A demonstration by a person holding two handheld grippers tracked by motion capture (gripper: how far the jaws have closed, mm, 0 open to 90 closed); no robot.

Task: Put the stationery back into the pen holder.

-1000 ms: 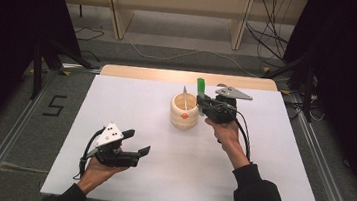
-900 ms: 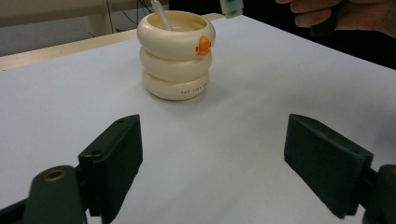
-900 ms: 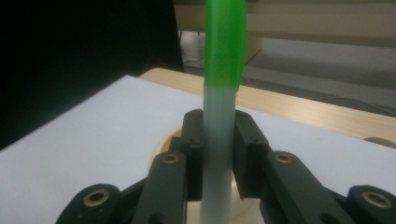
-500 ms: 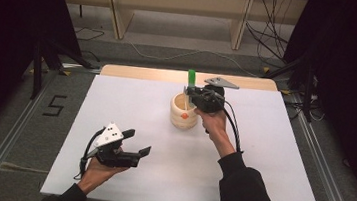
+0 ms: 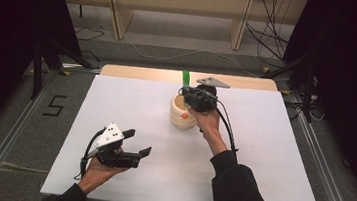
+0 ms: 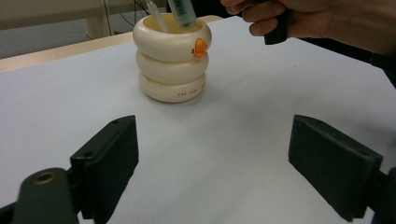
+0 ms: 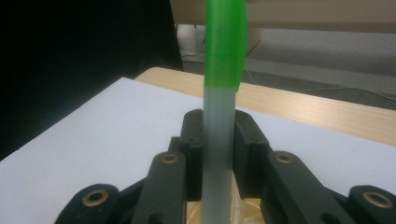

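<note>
Right gripper (image 5: 192,93) above the cream ringed holder (image 5: 183,113) on the white worktop (image 5: 261,154), jaws closed tight on an upright green-capped tube (image 7: 223,93), lower end inside the holder. Left gripper (image 5: 136,144) near the front edge, well apart, jaws wide open, holding nothing.

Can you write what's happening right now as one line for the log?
right claw: shut on tube | tube: over cup | left claw: open, idle
</note>
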